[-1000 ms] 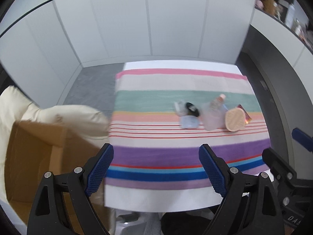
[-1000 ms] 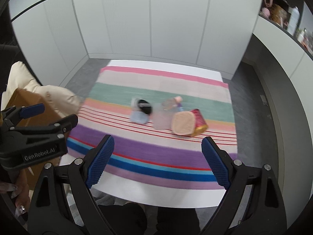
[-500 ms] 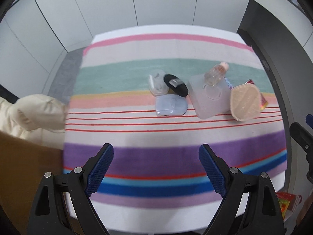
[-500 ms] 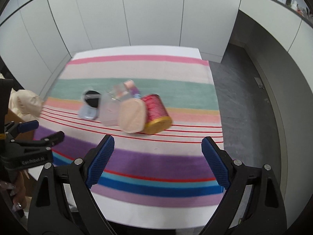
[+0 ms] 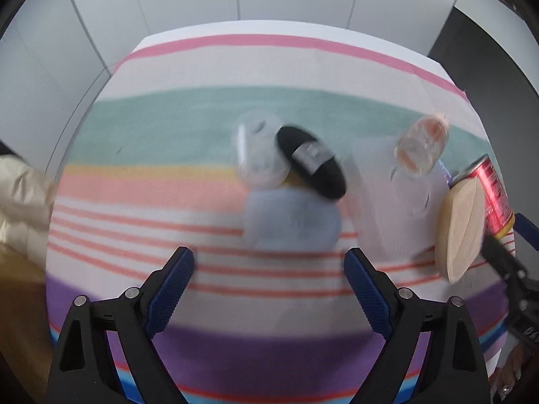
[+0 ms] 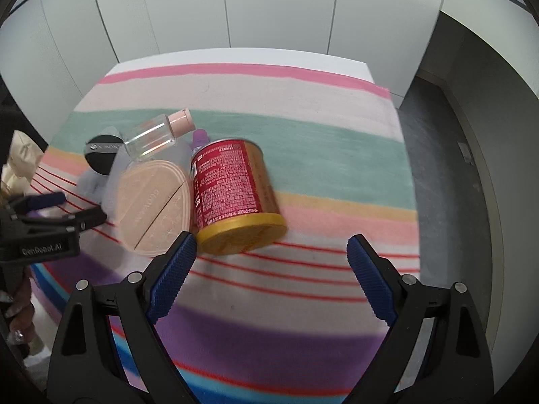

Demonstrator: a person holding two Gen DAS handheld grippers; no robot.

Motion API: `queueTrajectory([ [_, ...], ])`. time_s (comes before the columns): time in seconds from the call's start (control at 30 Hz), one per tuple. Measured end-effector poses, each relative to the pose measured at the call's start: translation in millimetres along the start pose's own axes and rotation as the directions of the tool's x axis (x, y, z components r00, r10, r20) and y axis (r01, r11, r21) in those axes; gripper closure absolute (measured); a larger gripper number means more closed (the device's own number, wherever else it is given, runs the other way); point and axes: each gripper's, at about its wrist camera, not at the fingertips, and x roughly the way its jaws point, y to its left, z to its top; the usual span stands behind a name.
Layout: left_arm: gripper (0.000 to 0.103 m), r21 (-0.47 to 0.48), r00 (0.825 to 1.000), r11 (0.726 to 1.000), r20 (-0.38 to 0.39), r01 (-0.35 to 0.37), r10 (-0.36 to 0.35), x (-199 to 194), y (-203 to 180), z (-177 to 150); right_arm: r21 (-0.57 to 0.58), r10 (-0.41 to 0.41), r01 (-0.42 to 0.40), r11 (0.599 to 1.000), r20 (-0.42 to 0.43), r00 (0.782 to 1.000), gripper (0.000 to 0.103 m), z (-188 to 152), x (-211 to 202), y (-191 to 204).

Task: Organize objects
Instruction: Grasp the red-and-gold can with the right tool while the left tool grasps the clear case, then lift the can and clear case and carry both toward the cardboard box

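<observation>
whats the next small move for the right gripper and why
Probably ease the right gripper forward and down so its open jaws straddle the red can. The can lies on its side just ahead of the left fingertip, at the edge of the pile with bare striped cloth to its right, and nothing is held.

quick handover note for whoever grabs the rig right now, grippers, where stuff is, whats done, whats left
Left hand-held gripper: open, empty, above the pale blue case.
Right hand-held gripper: open, empty, near the red can lying on its side.
All items sit clustered on the striped cloth: beige compact leaning on the can, clear bottle, black puff.
Done: nothing sorted yet.
Left: everything.
</observation>
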Motion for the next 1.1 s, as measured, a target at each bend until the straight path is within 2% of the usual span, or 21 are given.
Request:
queueTrajectory([
  [0.1,0.011,0.004,1.0,1.0,0.021,-0.016,0.016,4,-5,6,-0.022,-0.026,0.026,0.999,0.001,1.0,0.011,3,12,6],
  [0.17,0.012,-0.001,0.999,1.0,0.032,-0.017,0.017,6,-4,10,-0.025,-0.022,0.022,0.999,0.005,1.0,0.019,5,18,8],
  [0.2,0.02,-0.001,0.999,1.0,0.048,-0.021,0.021,4,-5,12,-0.026,-0.015,0.015,1.0,0.008,1.0,0.034,6,20,9],
  [0.23,0.028,0.004,0.998,1.0,0.067,-0.021,0.02,2,-5,12,-0.028,0.004,-0.004,1.0,0.012,1.0,0.041,6,21,10],
  [0.27,0.044,0.013,0.996,1.0,0.083,-0.015,0.014,2,-5,15,-0.029,0.019,-0.018,0.999,0.018,1.0,0.042,6,21,12],
  [0.33,0.044,0.03,0.996,0.999,0.086,-0.026,0.023,2,-6,17,-0.03,0.018,-0.016,0.999,0.037,0.999,0.043,5,18,15],
  [0.7,0.045,-0.004,0.998,1.0,0.051,-0.028,0.028,-4,-2,13,0.024,0.008,-0.009,1.0,0.038,0.999,0.044,1,2,13],
  [0.9,0.045,-0.007,0.996,1.0,0.084,-0.024,0.024,-30,0,18,0.07,-0.017,0.013,0.997,0.047,0.999,0.044,5,-18,10],
  [1.1,0.045,0.001,0.993,1.0,0.117,-0.021,0.021,-64,0,23,0.092,-0.029,0.021,0.996,0.092,0.995,0.044,20,-56,6],
])
